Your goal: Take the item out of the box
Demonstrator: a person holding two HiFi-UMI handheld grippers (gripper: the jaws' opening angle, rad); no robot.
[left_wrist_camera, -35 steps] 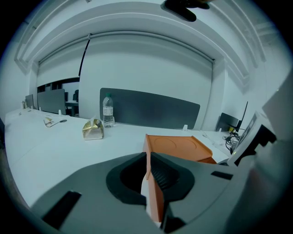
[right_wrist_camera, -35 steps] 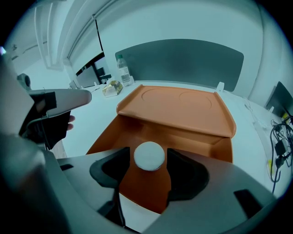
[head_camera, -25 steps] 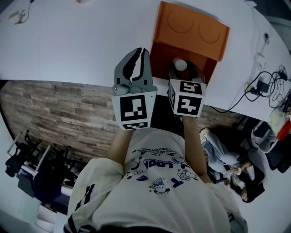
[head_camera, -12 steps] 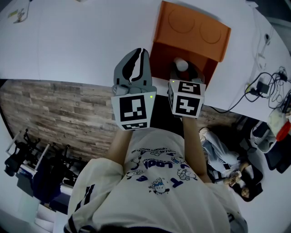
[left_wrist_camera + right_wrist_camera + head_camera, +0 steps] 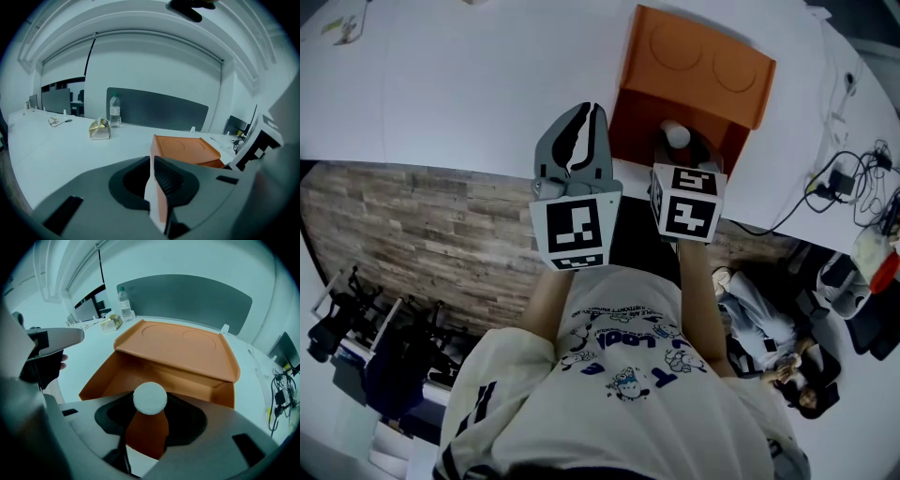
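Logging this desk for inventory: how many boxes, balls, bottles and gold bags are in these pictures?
Orange rectangular box, lid open: 1
White round ball, inside the box: 1
Clear plastic water bottle: 1
Crumpled gold bag: 1
Total: 4

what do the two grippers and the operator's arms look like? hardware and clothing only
Left gripper and right gripper: grey moulded bodies, black ribbed pads, each carrying a white cube with black square markers. Arms come out of a white T-shirt with blue cartoon print. Right gripper's jaws are closing, a white ball between them.
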